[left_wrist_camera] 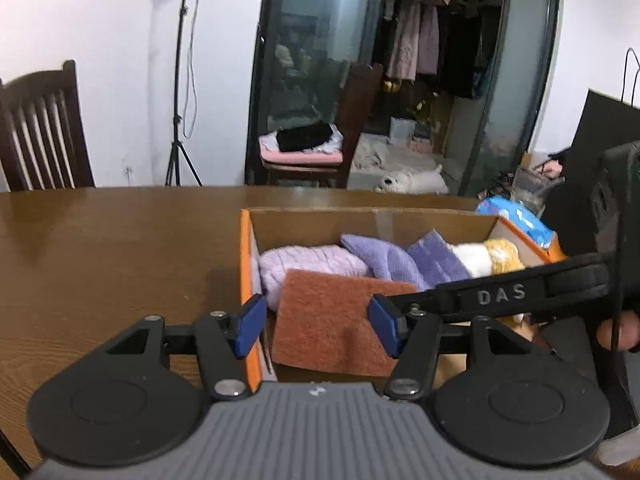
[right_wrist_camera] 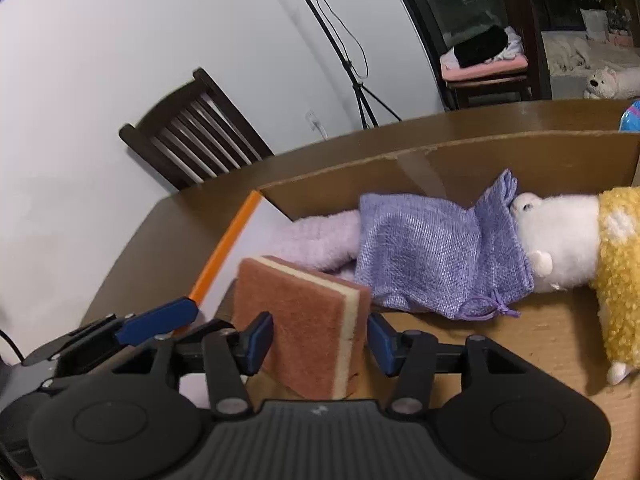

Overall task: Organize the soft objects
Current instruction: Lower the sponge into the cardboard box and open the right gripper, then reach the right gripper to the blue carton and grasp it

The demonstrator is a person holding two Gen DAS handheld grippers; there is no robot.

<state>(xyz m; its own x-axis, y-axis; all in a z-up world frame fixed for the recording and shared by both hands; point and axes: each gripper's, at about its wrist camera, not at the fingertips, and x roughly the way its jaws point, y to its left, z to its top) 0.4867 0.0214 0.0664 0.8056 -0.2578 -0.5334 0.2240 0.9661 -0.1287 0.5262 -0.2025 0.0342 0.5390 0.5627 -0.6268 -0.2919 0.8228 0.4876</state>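
Note:
A rust-brown sponge [left_wrist_camera: 328,312] [right_wrist_camera: 296,312] with a cream layer stands on edge in the near left corner of an orange-edged cardboard box [left_wrist_camera: 360,224] [right_wrist_camera: 520,156]. My right gripper [right_wrist_camera: 320,344] is open, its blue pads flanking the sponge without pressing it. Open too, my left gripper [left_wrist_camera: 318,326] straddles the box's left wall, sponge just beyond its pads. One right finger [left_wrist_camera: 500,294] crosses the left wrist view; a left finger [right_wrist_camera: 160,322] shows in the right wrist view. In the box lie a lilac knit piece [left_wrist_camera: 308,264] [right_wrist_camera: 316,240], a purple pouch [left_wrist_camera: 384,260] [right_wrist_camera: 424,256] and a white-and-yellow plush toy [left_wrist_camera: 488,260] [right_wrist_camera: 560,240].
The box sits on a brown wooden table [left_wrist_camera: 100,248]. A blue packet [left_wrist_camera: 516,216] lies behind the box's right corner. A dark chair [left_wrist_camera: 40,128] and a light stand [left_wrist_camera: 180,120] are beyond the far edge. A person's fingertip [left_wrist_camera: 616,330] shows at the right.

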